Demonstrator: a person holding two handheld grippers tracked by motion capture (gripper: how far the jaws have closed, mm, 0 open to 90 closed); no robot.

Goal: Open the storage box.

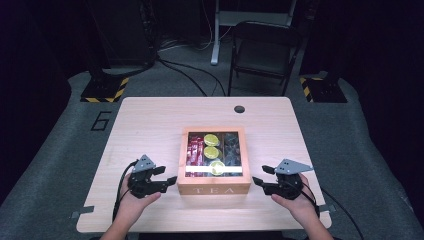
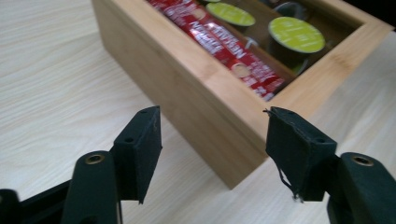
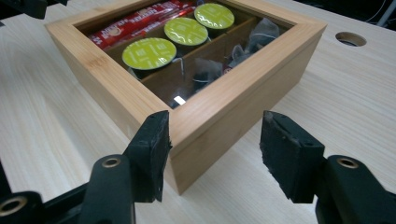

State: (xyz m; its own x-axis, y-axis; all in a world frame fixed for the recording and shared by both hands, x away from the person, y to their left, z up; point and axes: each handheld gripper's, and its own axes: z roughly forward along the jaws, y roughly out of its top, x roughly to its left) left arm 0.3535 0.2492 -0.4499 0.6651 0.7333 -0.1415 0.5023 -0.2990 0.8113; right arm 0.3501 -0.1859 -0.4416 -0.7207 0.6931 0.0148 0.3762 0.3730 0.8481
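Observation:
A wooden tea box (image 1: 214, 190) with a glass lid stands at the middle of the table, "TEA" on its front wall. Under the glass lie red sachets (image 1: 195, 150), three green-lidded capsules (image 1: 212, 152) and dark tea bags (image 1: 231, 147). My left gripper (image 1: 169, 175) is open at the box's front left corner, close to the wood. In the left gripper view that corner of the box (image 2: 187, 93) sits ahead of the open left gripper (image 2: 217, 140). My right gripper (image 1: 259, 174) is open just off the front right corner. That corner (image 3: 233, 121) points in between the right gripper's (image 3: 215, 144) jaws, unpressed.
A round cable hole (image 1: 239, 109) is in the table top behind the box. A folding chair (image 1: 262, 45) stands on the floor beyond the far edge. Bare wood (image 1: 145, 125) lies left, right and behind the box. Both forearms come in over the near edge.

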